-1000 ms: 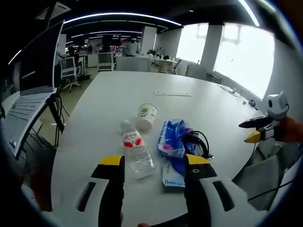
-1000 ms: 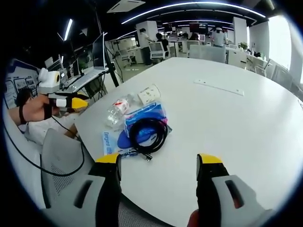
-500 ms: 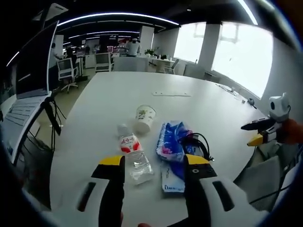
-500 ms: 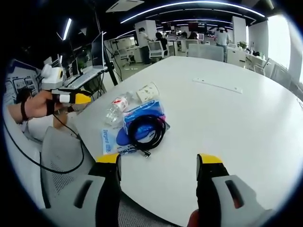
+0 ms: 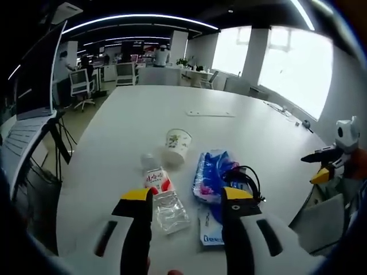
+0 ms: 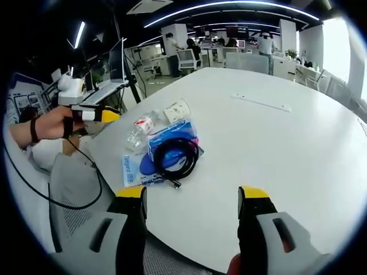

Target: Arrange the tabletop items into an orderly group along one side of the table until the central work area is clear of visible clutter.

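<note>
Both claws gape wide over a clear, red-labelled water bottle point(image 5: 162, 192) lying on its side.

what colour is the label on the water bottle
Red and white, on the bottle; clearest in the left gripper view.

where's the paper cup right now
In the left gripper view the paper cup lies tipped on the white table, just beyond the water bottle.
</note>
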Demonstrator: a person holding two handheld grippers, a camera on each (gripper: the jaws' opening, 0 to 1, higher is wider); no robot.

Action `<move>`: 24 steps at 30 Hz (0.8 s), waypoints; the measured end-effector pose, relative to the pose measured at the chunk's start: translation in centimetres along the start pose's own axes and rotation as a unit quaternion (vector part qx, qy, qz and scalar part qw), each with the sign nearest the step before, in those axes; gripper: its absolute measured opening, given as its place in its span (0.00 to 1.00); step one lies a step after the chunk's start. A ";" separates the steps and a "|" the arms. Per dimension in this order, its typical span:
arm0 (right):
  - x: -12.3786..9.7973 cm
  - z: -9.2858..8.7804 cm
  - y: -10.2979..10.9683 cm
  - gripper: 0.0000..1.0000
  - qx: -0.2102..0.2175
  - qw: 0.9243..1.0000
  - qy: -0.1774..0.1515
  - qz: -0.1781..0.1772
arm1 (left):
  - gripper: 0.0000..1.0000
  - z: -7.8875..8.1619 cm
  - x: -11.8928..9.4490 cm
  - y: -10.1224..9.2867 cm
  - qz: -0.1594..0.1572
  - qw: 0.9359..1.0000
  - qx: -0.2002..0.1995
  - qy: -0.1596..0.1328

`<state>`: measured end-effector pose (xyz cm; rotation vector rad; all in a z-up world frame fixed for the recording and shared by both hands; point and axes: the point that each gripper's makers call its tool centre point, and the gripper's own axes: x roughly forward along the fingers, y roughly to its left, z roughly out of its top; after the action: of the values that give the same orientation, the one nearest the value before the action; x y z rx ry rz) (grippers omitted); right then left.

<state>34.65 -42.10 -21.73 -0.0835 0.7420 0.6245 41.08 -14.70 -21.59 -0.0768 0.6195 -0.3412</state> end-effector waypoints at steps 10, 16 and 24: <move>-0.1 -0.7 -0.1 0.63 0.006 1.000 0.006 -0.004 | 0.45 -0.3 1.7 1.5 0.016 1.000 -0.007 0.016; 0.1 -1.0 -0.1 0.63 0.009 1.000 0.008 -0.004 | 0.44 -1.1 2.7 2.0 0.023 0.999 -0.009 0.035; 0.2 -1.0 -0.3 0.63 0.012 1.000 0.010 -0.006 | 0.44 -1.6 4.4 2.8 0.034 0.998 -0.025 0.054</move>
<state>34.36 -42.51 -22.62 -0.0728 0.7672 0.6038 44.32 -13.46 -25.86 -0.0846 0.7365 -0.2659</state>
